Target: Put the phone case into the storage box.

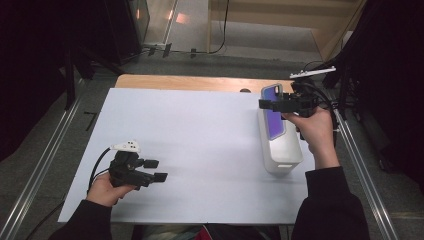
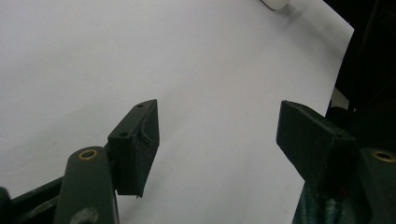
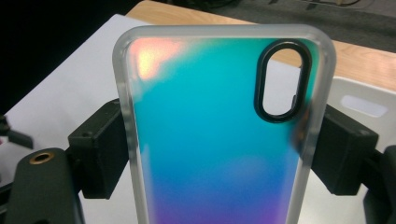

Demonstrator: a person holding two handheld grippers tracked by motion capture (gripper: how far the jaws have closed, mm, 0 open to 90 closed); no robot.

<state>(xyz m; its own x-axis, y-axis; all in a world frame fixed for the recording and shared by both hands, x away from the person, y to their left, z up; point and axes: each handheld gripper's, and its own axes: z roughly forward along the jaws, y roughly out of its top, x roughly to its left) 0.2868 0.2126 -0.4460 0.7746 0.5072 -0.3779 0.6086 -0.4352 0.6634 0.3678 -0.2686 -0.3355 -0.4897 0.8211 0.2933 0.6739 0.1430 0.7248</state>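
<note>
While the right gripper (image 1: 278,104) clamps the phone case (image 3: 219,140) lengthwise above the white box (image 1: 281,145), the left gripper (image 1: 156,170) waits wide, well apart.

a wide stretch of the white sheet (image 1: 200,150) is lying bare between my two hands, so i am seeing plenty of room to pass there. my left gripper (image 1: 156,170) is sitting low near the front left, jaws apart with bare sheet between them. the one real obstacle is the white box (image 1: 280,145), which is standing along the right side of the sheet. my right gripper (image 1: 272,103) is hovering over its far end, clamped on the phone case (image 1: 273,112), which is crowding the space just above the box. beyond the box, the metal rail (image 1: 357,165) is hemming in the right edge.
</note>
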